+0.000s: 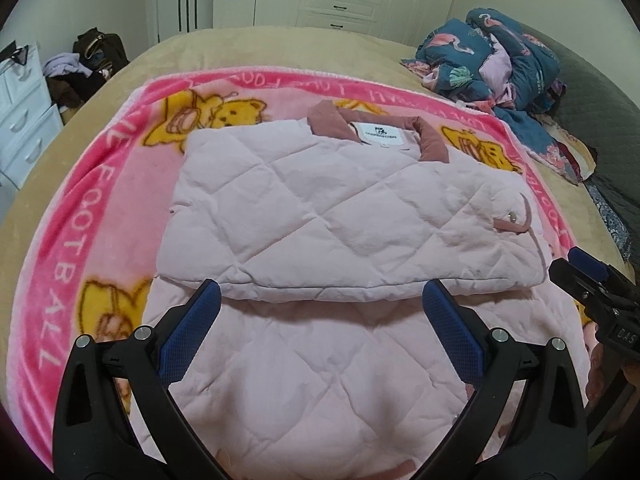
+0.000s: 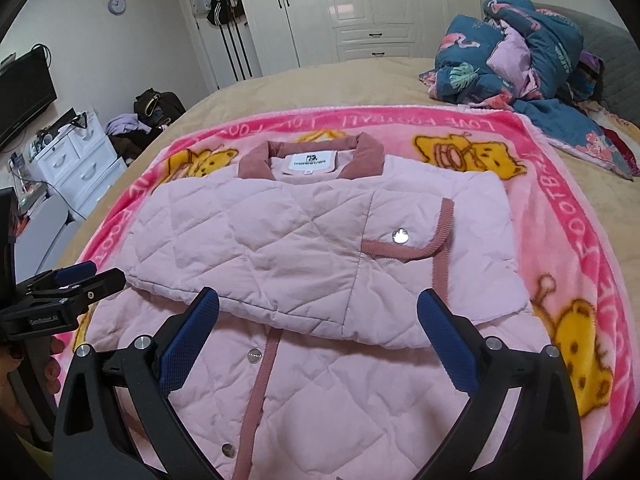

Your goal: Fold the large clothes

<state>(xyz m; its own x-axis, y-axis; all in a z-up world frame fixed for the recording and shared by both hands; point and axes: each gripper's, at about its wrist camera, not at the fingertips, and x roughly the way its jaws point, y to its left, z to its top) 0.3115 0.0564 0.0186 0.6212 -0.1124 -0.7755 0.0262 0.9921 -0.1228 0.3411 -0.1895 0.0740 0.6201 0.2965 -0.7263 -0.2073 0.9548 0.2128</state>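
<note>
A pale pink quilted jacket [image 1: 320, 208] with a dusty-rose collar [image 1: 324, 118] lies on a pink bear-print blanket [image 1: 64, 248] on the bed. Its sleeves are folded across the chest, forming a raised layer over the body; the lower body lies flat toward me. It also shows in the right wrist view [image 2: 280, 240]. My left gripper [image 1: 320, 296] is open and empty, hovering just above the lower edge of the folded layer. My right gripper [image 2: 318, 300] is open and empty over the same edge, further right; it also appears in the left wrist view [image 1: 576, 270].
A crumpled blue flamingo-print quilt [image 1: 500, 56] lies at the far right of the beige bed [image 1: 260, 48]. White drawers [image 2: 80, 160] and a pile of bags and clothes [image 2: 148, 116] stand left of the bed. White wardrobes [image 2: 360, 8] line the back wall.
</note>
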